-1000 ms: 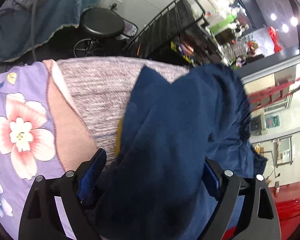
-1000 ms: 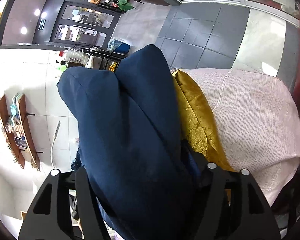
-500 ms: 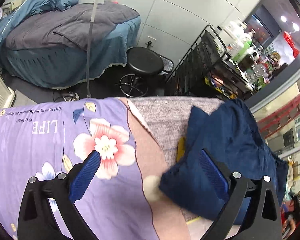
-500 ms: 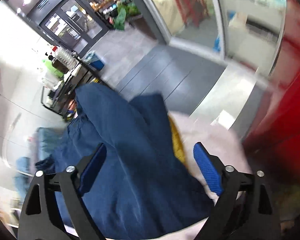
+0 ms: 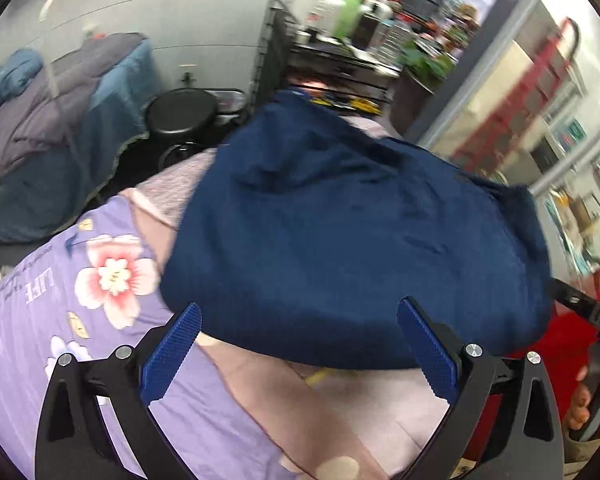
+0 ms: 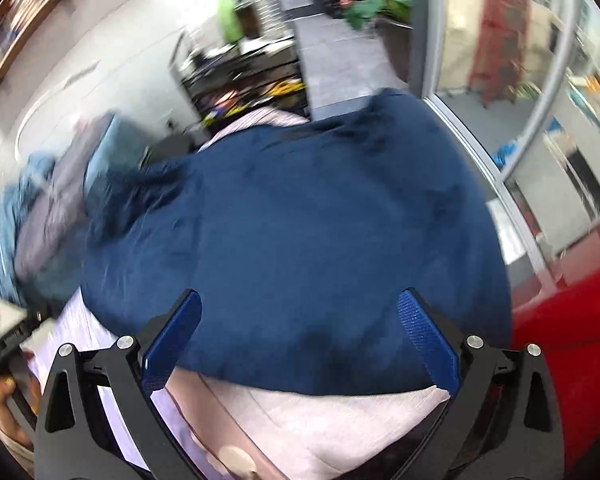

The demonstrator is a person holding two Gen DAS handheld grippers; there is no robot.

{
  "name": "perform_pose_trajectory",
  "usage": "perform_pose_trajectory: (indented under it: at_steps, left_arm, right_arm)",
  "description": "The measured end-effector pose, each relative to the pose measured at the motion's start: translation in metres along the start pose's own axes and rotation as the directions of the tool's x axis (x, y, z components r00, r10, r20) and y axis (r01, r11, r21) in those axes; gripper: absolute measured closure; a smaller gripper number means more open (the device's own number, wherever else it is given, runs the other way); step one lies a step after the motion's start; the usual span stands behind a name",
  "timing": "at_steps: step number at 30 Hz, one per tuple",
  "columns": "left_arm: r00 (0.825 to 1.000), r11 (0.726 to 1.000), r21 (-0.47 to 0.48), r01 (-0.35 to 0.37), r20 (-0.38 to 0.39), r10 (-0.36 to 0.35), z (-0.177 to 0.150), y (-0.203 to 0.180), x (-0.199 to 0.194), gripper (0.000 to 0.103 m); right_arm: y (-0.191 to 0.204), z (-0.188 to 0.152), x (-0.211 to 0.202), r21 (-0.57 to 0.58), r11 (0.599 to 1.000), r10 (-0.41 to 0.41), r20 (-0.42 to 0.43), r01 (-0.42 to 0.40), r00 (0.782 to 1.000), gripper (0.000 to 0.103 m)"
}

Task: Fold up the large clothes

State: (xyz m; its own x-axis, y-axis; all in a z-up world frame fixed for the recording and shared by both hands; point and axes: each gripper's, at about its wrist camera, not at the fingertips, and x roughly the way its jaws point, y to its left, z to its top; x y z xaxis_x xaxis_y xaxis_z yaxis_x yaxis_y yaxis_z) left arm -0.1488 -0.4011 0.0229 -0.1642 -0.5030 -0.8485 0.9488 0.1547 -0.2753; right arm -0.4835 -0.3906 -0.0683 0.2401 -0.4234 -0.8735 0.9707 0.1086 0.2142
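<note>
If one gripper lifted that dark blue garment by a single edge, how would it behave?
The dark blue garment would probably sag and unfold: it lies in soft, creased folds, so it looks floppy. It seems light, thin cloth. It would likely drag rather than slide over the pinkish fabric beneath.

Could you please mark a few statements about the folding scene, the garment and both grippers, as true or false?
1. The navy garment lies on the pale pink cloth. True.
2. The left gripper is shut on the garment. False: its jaws stand wide open with nothing pressed between the pads, having just been opening.
3. The purple sheet has a flower print. True.
4. The right gripper is lifting the garment off the surface. False: its jaws have just been opening and are open; the garment lies below them, not held.
5. A round black stool stands beyond the surface. True.
6. The garment is bright yellow. False: it is navy blue.
</note>
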Motion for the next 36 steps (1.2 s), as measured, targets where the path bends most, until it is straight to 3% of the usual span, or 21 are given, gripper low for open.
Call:
perform_pose_trajectory:
  at_steps: [4, 9, 15, 26, 36]
  left_arm:
    - [0.999, 1.000, -0.009, 0.022, -0.026, -0.022, -0.006, -0.019, 0.001, 0.006]
    - [0.999, 0.999, 0.030, -0.013, -0.051, 0.015, -0.017, -0.039, 0.005, 0.006]
    - [0.996, 0.997, 0.061, -0.045, -0.080, 0.049, -0.022, -0.049, 0.013, 0.006]
    - [0.984, 0.979, 0.132, -0.155, -0.061, 0.165, -0.025, -0.058, 0.015, 0.006]
    - [0.984, 0.978, 0.142, -0.153, -0.068, 0.164, -0.026, -0.060, 0.015, 0.006]
  right_arm:
    - [0.016, -0.008, -0.003, -0.021, 1.000, 0.020, -0.016, -0.021, 1.000, 0.006]
    - [0.027, -0.020, -0.005, -0.068, 0.997, -0.039, -0.019, 0.038, 0.999, 0.006]
    - [0.030, -0.027, 0.002, -0.081, 0.996, -0.053, -0.049, 0.049, 0.997, 0.006]
    - [0.032, -0.028, 0.001, -0.098, 0.994, -0.059, -0.044, 0.054, 0.997, 0.006]
    - [0.035, -0.025, 0.000, -0.102, 0.994, -0.052, -0.046, 0.047, 0.998, 0.006]
